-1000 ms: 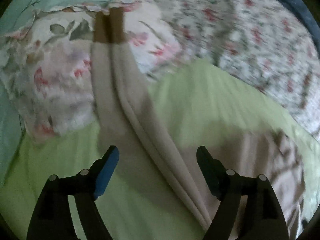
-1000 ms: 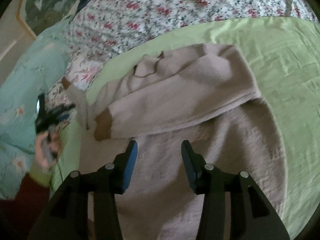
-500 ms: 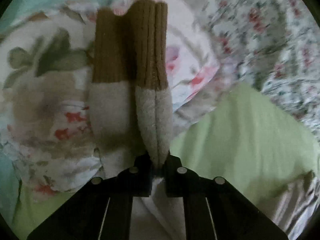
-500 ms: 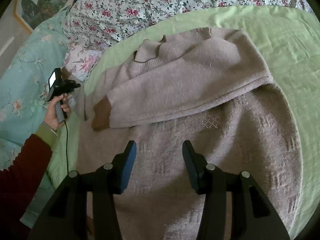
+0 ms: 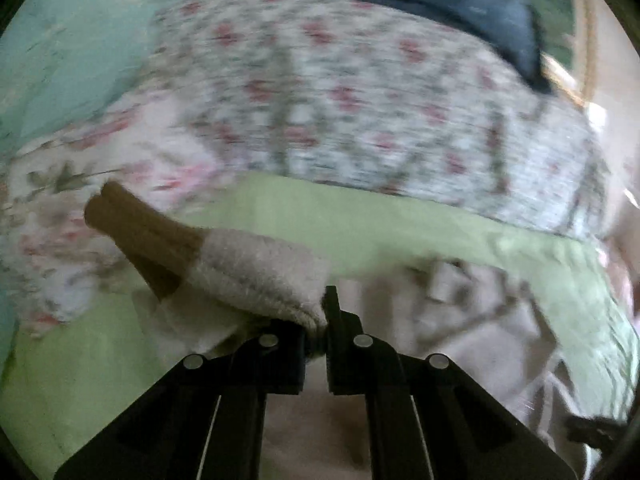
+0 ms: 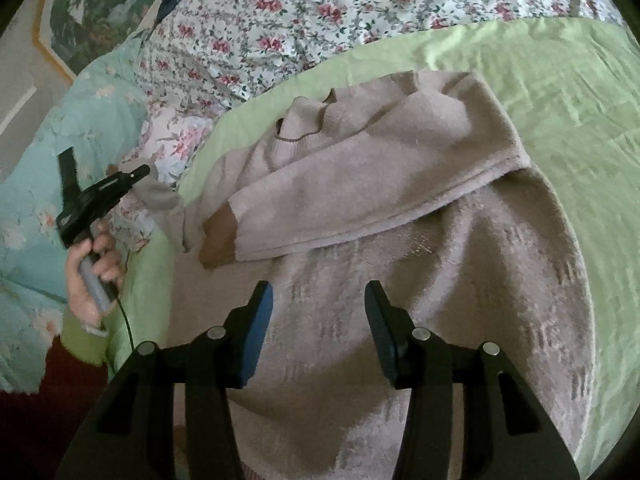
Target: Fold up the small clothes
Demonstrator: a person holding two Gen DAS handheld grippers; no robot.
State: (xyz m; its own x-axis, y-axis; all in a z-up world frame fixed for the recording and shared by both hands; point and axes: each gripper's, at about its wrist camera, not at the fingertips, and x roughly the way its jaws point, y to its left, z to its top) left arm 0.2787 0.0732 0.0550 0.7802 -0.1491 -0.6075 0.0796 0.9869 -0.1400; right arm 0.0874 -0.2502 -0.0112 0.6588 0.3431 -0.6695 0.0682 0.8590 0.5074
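Right wrist view: my right hand-held gripper (image 6: pixel 318 312) hovers with its fingers spread wide over the body of the beige sweater (image 6: pixel 420 272), holding nothing. The sweater lies flat on the green sheet (image 6: pixel 560 92) of the bed; one sleeve with a brown cuff (image 6: pixel 218 236) is folded across its chest. Left wrist view: my left hand-held gripper (image 5: pixel 316 320) is clamped on the other sleeve (image 5: pixel 256 276), lifted at the sweater's side, brown cuff pointing away. Beyond lies the floral quilt (image 6: pixel 320 8). The left view is motion-blurred.
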